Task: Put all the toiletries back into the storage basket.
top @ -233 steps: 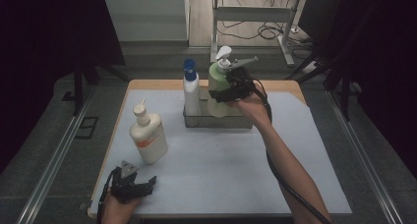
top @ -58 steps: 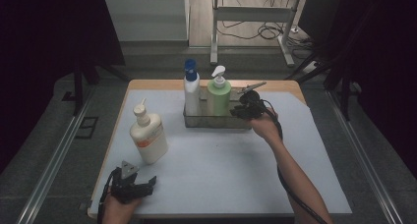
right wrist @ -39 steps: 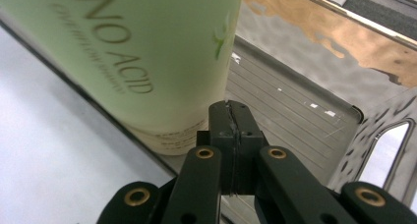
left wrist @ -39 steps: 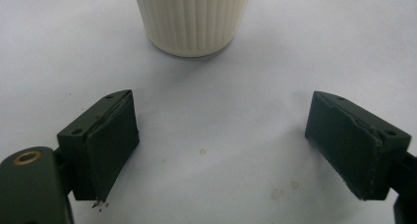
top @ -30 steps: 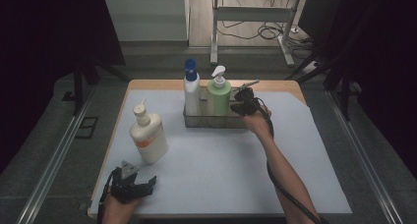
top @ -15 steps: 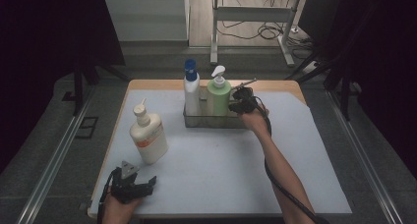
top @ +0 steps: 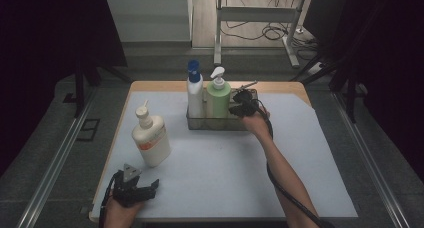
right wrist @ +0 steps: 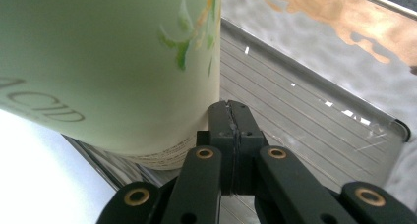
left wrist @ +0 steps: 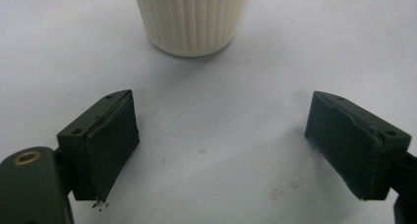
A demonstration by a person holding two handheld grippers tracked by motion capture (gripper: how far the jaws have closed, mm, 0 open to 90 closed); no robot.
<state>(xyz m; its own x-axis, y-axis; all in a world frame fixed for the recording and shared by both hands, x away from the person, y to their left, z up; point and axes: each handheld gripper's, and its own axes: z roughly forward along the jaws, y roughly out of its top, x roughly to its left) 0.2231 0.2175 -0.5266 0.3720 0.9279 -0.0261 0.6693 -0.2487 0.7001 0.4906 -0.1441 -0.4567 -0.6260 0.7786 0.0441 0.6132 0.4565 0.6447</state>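
A green pump bottle (top: pixel 218 99) stands upright in a clear metal-rimmed caddy (top: pixel 220 126) at the back of the table, beside a white bottle with a blue cap (top: pixel 194 93). My right gripper (top: pixel 240 107) is shut just right of the green bottle, with nothing between its jaws. In the right gripper view its closed tips (right wrist: pixel 230 112) hover over the caddy floor (right wrist: pixel 305 121), close against the green bottle (right wrist: pixel 108 62). My left gripper (top: pixel 136 182) rests open near the front left edge. Ahead of the left gripper (left wrist: pixel 219 145) stands a white ribbed pump bottle (left wrist: pixel 192 17) (top: pixel 150 138).
A white mat (top: pixel 220 173) covers the wooden table (top: pixel 280 86). The right half of the caddy holds no bottle. Dark curtains flank the table, and a metal frame with cables (top: pixel 260 18) stands behind it.
The green bottle, earlier held above the caddy by my right gripper, now stands inside it. The right gripper has edged slightly left toward the bottle. The left gripper has stayed put.
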